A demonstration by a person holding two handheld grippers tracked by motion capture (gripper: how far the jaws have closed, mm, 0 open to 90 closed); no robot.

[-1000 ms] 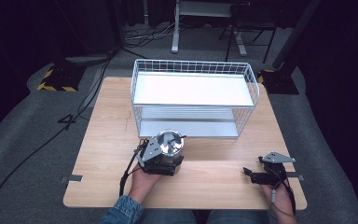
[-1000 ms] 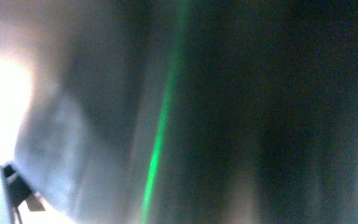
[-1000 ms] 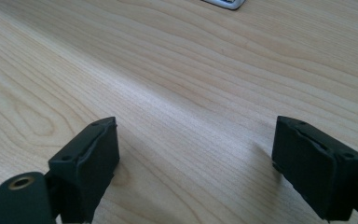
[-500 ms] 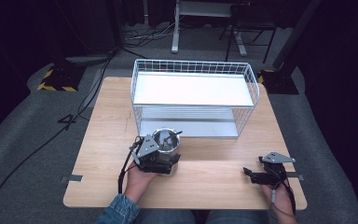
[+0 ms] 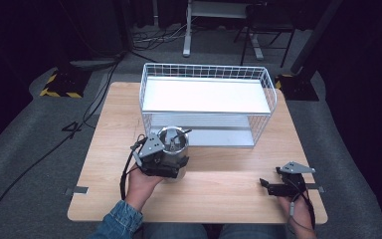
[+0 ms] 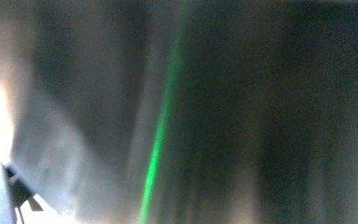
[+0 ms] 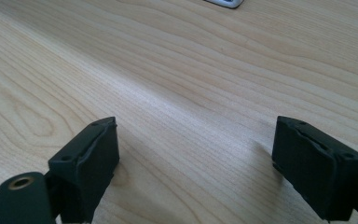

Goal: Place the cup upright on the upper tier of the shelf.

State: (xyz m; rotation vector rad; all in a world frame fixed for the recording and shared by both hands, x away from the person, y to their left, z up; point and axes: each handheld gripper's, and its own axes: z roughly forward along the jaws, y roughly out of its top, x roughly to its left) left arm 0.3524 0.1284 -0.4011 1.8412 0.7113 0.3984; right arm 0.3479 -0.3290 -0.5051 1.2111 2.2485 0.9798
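A shiny metal cup (image 5: pixel 172 140) stands upright on the wooden table (image 5: pixel 229 196), just in front of the wire basket's left half. My left gripper (image 5: pixel 177 164) is closed around its side from the near side, held by a hand in a denim sleeve. In the left gripper view the cup's wall (image 6: pixel 191 116) is a close blur of grey metal with a green streak. Down at the table's near right corner my right gripper (image 5: pixel 267 185) lies low, pointing left. Its jaws (image 7: pixel 196 154) stand wide apart over bare wood with nothing between them.
A white wire basket (image 5: pixel 204 113) with a white floor panel stands at the back centre of the table. Cables run over the dark floor at the left, and a stand and chair legs are behind the table.
My left gripper has carried the metal cup a little to the left and slightly away from me. The right gripper has stayed where it was.
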